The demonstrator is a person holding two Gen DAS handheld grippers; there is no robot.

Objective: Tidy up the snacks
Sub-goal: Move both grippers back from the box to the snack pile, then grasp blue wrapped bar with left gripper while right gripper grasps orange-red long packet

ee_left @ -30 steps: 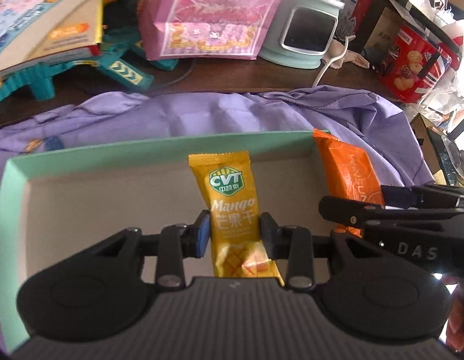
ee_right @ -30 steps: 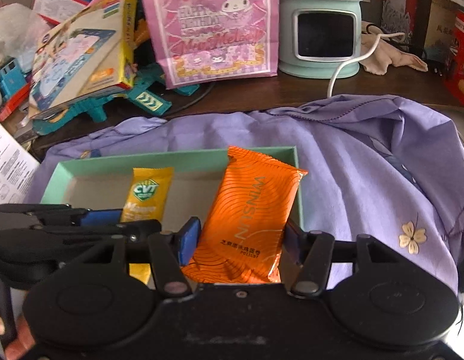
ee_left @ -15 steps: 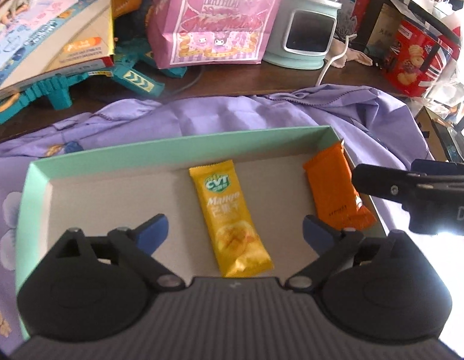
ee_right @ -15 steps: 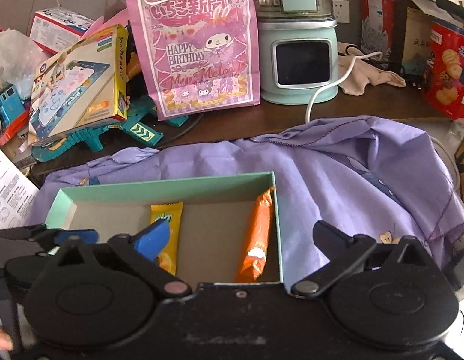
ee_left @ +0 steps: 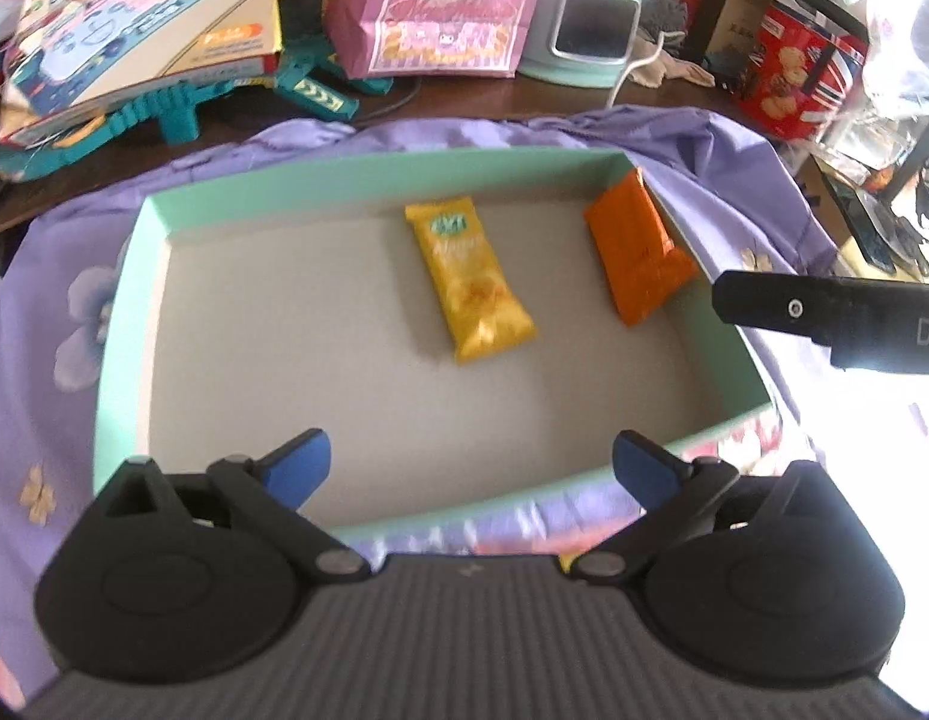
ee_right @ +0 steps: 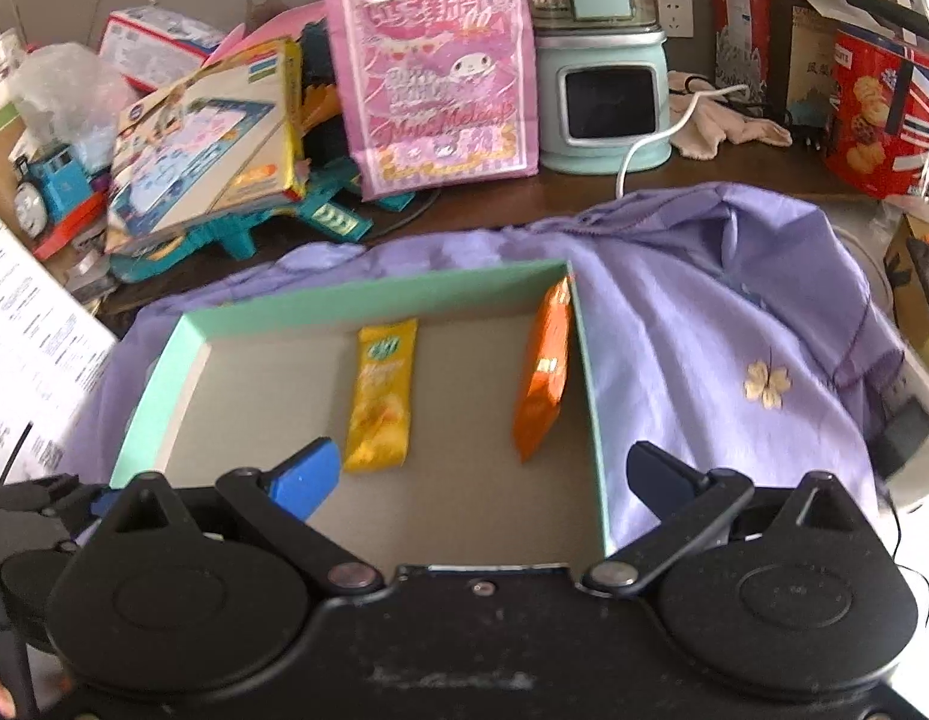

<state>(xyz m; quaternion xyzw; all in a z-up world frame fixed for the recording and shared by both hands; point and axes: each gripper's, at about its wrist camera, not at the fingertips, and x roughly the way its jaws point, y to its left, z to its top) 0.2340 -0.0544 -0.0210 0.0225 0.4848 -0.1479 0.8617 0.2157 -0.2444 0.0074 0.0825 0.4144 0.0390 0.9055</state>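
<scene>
A mint-green shallow box (ee_left: pixel 374 177) (ee_right: pixel 368 300) lies on a purple cloth. A yellow mango snack packet (ee_left: pixel 467 276) (ee_right: pixel 380 396) lies flat in its middle. An orange snack packet (ee_left: pixel 635 255) (ee_right: pixel 545 372) leans against the box's right wall. My left gripper (ee_left: pixel 470 468) is open and empty above the box's near edge. My right gripper (ee_right: pixel 485 477) is open and empty above the box's near right corner. Its finger (ee_left: pixel 824 318) shows at the right of the left wrist view.
The purple flowered cloth (ee_right: pixel 704 312) covers a dark wooden table. Behind it stand a pink gift bag (ee_right: pixel 434 72), a mint appliance (ee_right: pixel 602 102) with a white cord, a toy box (ee_right: pixel 212 138), teal toy parts and a red biscuit tin (ee_right: pixel 878 114).
Both grippers opened, let go of the yellow and orange packets in the box, then drew back and up. The packets now lie farther from the fingers.
</scene>
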